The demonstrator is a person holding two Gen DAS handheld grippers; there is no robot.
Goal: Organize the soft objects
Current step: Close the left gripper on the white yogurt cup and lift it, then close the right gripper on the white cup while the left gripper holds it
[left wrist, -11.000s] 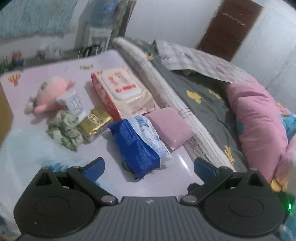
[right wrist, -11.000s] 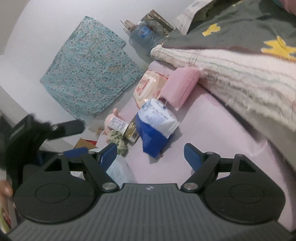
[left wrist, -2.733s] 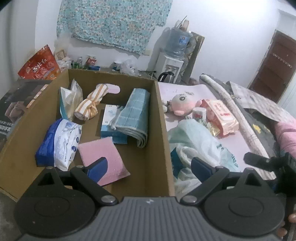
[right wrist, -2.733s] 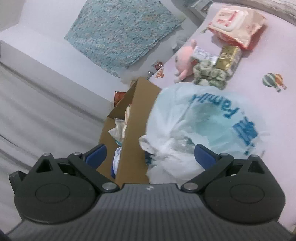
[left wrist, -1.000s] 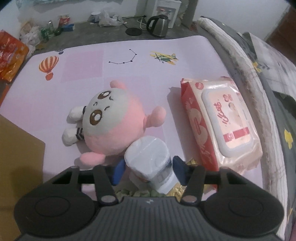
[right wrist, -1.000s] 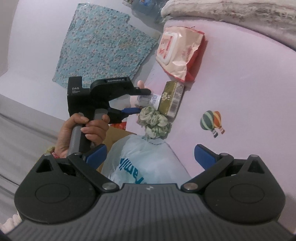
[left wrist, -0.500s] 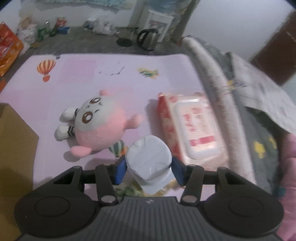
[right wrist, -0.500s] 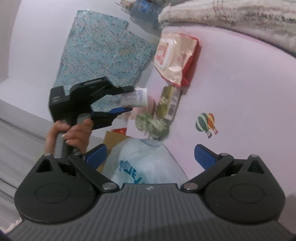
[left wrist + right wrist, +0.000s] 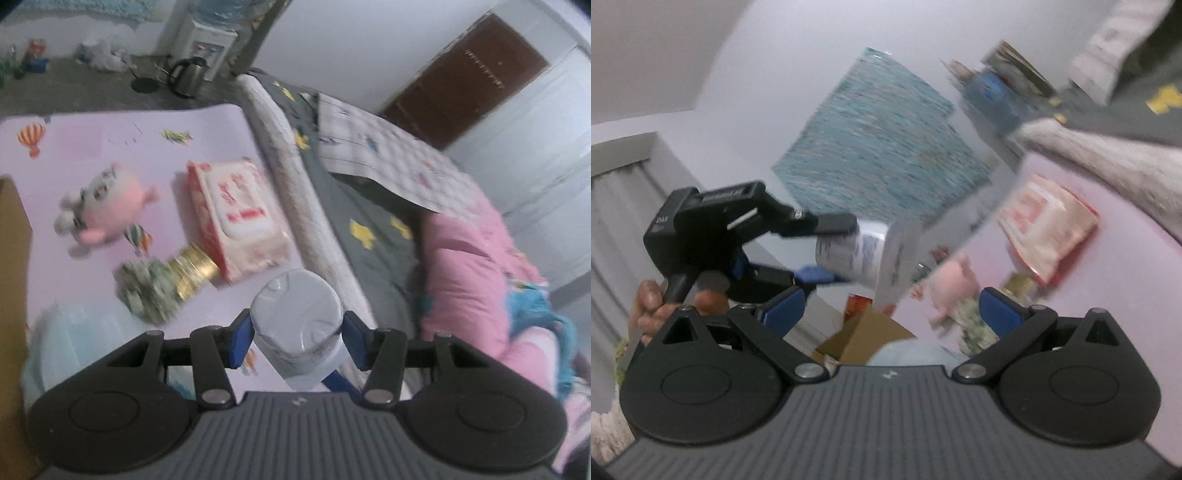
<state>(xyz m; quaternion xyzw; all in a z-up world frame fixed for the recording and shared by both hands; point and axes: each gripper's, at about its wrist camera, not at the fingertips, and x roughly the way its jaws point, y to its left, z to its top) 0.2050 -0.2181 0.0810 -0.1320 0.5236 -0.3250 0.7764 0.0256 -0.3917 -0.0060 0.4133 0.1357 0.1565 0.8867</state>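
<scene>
The left gripper (image 9: pixel 297 334) has its blue fingers (image 9: pixel 242 336) clenched on a small white plastic-wrapped roll of tissue (image 9: pixel 297 325), holding it in the air above the pale pink cartoon-printed mat (image 9: pixel 110 147). From the right wrist view the same roll (image 9: pixel 860 254) hangs between the left gripper's (image 9: pixel 827 251) fingers, with the person's hand (image 9: pixel 661 306) wrapped around the handle. The right gripper (image 9: pixel 890 314) has its fingers spread wide and grasps nothing.

The step in hand appears to be carrying the roll to the brown cardboard box (image 9: pixel 13 236), whose edge shows at the left of the mat. The next move likely calls for swinging the roll leftward over the box wall and releasing it inside.

Relative to the mat: lying on it are a pink and white plush toy (image 9: pixel 107 206), a red and white pack of wet wipes (image 9: pixel 236 218), a gold foil-wrapped packet (image 9: pixel 194 271) touching the wipes pack, and a green and white fabric scrunchie (image 9: pixel 147 291) just beside the packet. A pale blue plastic bag (image 9: pixel 85 332) sits at the mat's near edge beside the box and may crowd the path. A bed with a grey quilt (image 9: pixel 351 206) borders the mat's right side
</scene>
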